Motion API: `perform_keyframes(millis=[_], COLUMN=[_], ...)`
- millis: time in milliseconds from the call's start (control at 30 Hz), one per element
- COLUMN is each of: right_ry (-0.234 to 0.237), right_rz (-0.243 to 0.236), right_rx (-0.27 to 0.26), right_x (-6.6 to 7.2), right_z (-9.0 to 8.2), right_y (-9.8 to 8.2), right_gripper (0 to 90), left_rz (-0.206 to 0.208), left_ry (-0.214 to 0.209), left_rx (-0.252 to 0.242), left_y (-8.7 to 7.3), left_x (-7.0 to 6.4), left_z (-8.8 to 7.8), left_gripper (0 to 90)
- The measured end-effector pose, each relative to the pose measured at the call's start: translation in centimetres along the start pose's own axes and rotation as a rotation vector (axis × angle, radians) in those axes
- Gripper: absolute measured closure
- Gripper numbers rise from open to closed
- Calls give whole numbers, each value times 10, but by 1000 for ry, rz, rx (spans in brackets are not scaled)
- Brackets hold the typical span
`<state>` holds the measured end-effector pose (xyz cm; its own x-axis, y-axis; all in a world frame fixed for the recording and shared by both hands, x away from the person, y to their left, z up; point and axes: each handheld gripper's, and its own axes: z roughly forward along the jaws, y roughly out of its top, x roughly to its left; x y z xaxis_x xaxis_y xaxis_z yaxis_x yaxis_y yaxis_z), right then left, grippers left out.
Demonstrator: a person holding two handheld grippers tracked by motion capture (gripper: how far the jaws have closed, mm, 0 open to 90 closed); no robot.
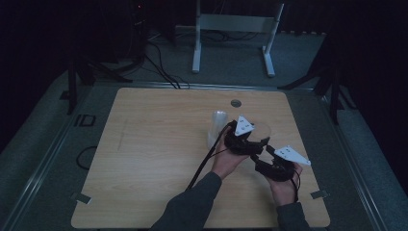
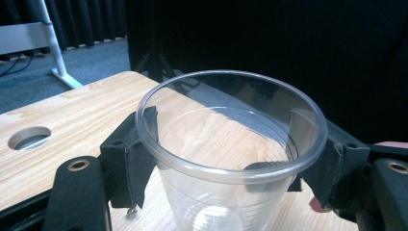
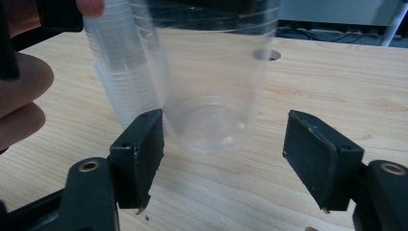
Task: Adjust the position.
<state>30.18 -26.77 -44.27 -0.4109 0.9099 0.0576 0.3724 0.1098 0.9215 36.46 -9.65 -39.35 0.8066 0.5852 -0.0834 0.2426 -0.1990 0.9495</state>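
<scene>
My left gripper (image 2: pixel 235 159) is shut on a clear plastic cup (image 2: pixel 226 144); its pads press both sides just under the rim, and the cup stands upright. In the high view the left gripper (image 1: pixel 252 139) holds the cup (image 1: pixel 262 129) right of the table's middle. My right gripper (image 3: pixel 223 139) is open, its jaws wide apart in front of the cup's base (image 3: pixel 211 125), touching nothing. In the high view the right gripper (image 1: pixel 263 153) sits just below and to the right of the left one. A stack of clear cups (image 3: pixel 120 82) stands right beside the held cup, also seen as the stack (image 1: pixel 215 127).
The wooden table (image 1: pixel 144 159) has a round cable hole (image 1: pixel 235 103) near its far edge. A white frame stand (image 1: pixel 231 29) and cables lie on the floor beyond. Dark tripod legs stand at both sides of the table.
</scene>
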Motion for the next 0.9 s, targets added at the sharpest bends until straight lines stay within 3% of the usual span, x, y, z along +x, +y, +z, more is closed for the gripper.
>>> perform_keyframes(millis=[300, 900], right_ry=[-16, -67], right_rz=[15, 57], right_rx=[-7, -10], right_x=[-7, -20], right_z=[-5, -6], right_y=[-3, -6], right_gripper=[303, 305], left_rz=[7, 11], left_ry=[31, 30], left_rx=[-7, -16], left_y=[-2, -11], left_x=[3, 4], left_z=[-4, -13], left_gripper=[275, 275])
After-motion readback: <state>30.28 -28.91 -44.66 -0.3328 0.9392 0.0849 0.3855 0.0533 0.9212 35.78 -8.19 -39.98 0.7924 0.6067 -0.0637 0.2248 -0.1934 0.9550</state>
